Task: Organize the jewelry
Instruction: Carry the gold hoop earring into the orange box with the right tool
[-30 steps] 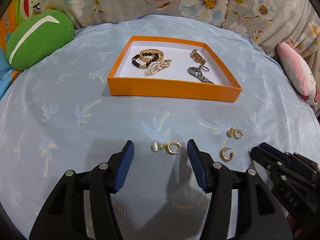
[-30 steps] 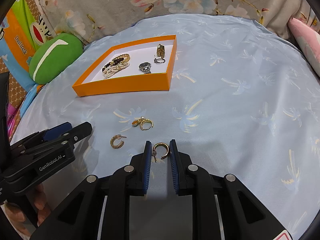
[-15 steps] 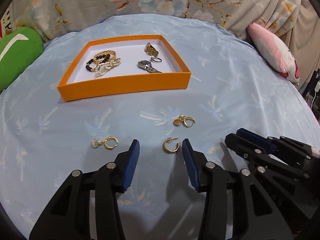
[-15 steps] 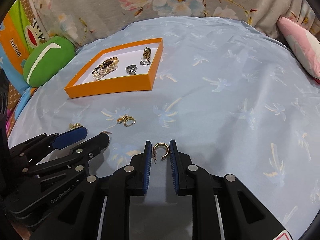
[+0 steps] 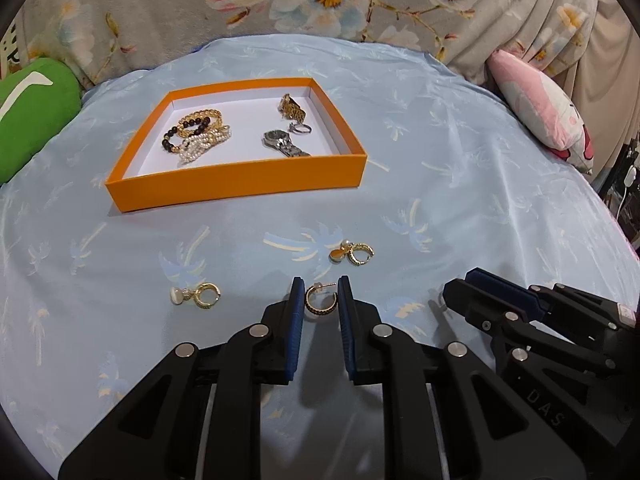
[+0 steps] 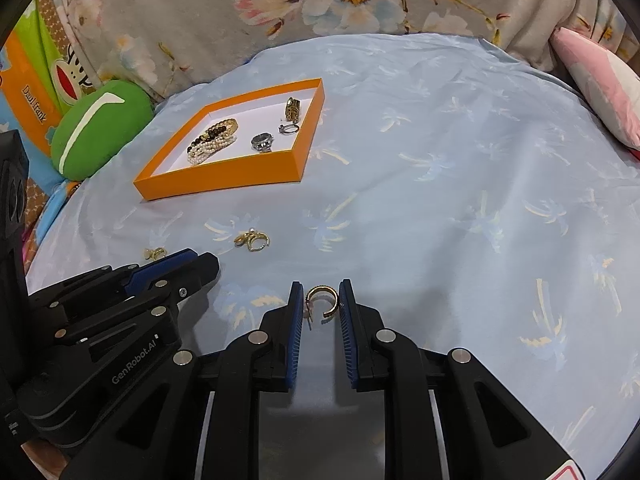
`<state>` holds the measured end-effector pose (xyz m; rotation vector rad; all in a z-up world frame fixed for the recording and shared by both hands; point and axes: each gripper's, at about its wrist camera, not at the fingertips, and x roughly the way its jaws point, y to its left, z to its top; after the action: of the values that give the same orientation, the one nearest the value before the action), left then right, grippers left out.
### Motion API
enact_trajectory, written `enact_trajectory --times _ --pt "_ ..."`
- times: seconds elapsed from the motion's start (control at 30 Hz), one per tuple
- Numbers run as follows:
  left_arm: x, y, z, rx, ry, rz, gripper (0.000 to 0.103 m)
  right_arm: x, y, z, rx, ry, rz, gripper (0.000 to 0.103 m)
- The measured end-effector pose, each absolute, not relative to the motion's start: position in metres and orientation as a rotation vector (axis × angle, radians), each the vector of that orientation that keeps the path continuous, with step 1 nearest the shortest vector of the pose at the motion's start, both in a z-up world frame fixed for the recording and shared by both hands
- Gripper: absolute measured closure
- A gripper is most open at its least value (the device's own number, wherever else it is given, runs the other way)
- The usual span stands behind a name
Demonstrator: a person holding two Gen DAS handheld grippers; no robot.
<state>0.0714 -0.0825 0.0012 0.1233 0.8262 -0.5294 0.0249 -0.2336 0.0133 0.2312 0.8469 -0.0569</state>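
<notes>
- Gold is the colour of every loose piece here: four hoop earrings, two of them held and two lying on the pale blue palm-print bedspread.
- Left gripper has its blue-padded jaws narrowed around a small gold C-shaped hoop earring with a post; whether the pads already pinch it or only bracket it I cannot tell.
- Right gripper is clamped on a plain gold open hoop earring, apparently held clear of the cloth.
- Step in hand, as I judge it: gathering the loose earrings into the shallow orange cardboard tray with a white floor, which already holds bead and pearl bracelets and a silver wristwatch.
- Next move calls for a firm pinch on the left hoop, then a lift and a forward carry over the tray's near wall.
- Left hoop lies nearly flat, its post pointing right toward the right pad, its opening toward the tray.
- Right hoop stands more upright, its opening facing down toward the camera.
- Still on the cloth: a gold hoop with an amber drop and a gold hoop with a white stone.
</notes>
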Motion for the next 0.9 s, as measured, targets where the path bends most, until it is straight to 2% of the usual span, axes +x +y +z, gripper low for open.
enact_trajectory --times 0.23,0.47,0.7,0.9 --pt "0.088 -0.058 0.038 0.072 0.76 -0.504 0.087 0.052 -0.227 0.046 0.187 0.785 0.006 0.086" --pt "0.146 -0.039 0.069 0.063 0.687 -0.402 0.087 0.126 -0.215 0.076 0.151 0.725 0.061 0.086" --pt "0.208 -0.036 0.055 0.013 0.745 -0.378 0.087 0.217 -0.209 0.071 0.205 0.781 0.098 0.086" --pt "0.235 -0.039 0.031 0.014 0.796 -0.37 0.087 0.262 -0.203 0.047 0.198 0.84 0.079 0.086"
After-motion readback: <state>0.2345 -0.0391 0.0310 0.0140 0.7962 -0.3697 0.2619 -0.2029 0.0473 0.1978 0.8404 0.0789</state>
